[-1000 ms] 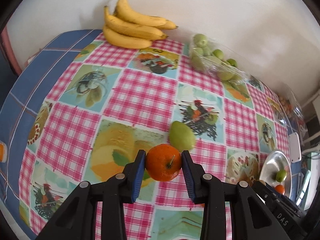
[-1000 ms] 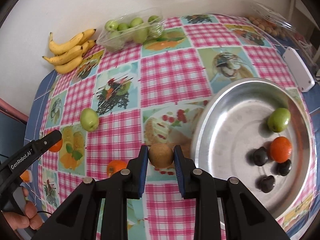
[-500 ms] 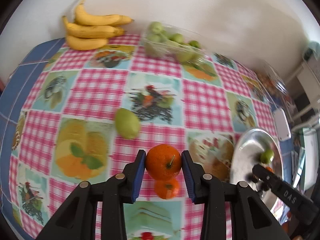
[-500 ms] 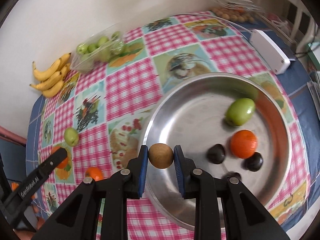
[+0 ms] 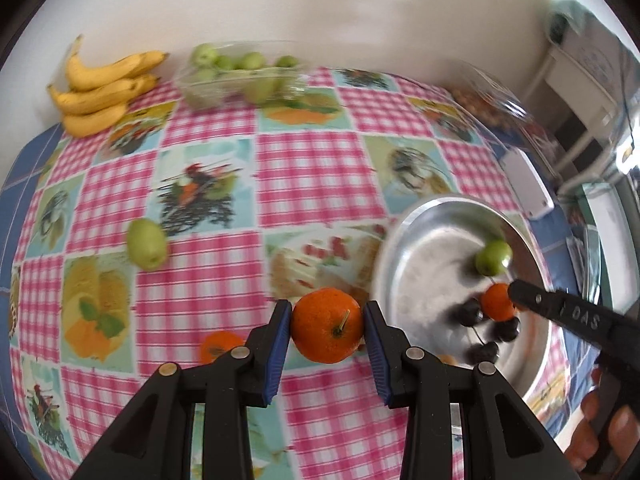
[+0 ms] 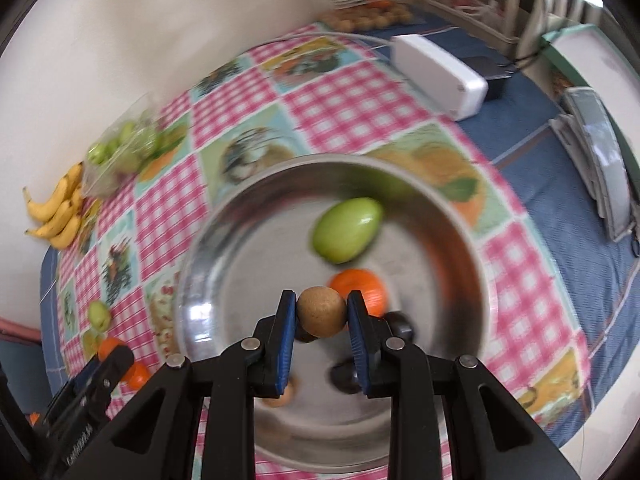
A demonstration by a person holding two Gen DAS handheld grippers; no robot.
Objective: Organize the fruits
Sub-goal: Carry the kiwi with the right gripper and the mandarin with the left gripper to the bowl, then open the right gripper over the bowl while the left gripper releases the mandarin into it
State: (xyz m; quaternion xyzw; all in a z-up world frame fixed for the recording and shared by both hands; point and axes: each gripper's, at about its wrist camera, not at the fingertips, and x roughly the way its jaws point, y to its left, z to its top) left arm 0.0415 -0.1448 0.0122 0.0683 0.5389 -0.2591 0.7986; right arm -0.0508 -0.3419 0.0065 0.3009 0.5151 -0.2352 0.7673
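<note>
My left gripper is shut on an orange, held above the checked tablecloth just left of the steel bowl. My right gripper is shut on a small brown round fruit and hangs over the steel bowl. In the bowl lie a green fruit, an orange and dark plums. A second orange and a green fruit lie on the cloth at the left.
Bananas and a clear tray of green fruit sit by the far wall. A white box and a tray of small brown fruit lie beyond the bowl. The other gripper's arm reaches over the bowl's right side.
Both grippers have moved right toward the bowl with their fruit. The right gripper now hangs over the bowl's middle; the left has come up to its left rim.
</note>
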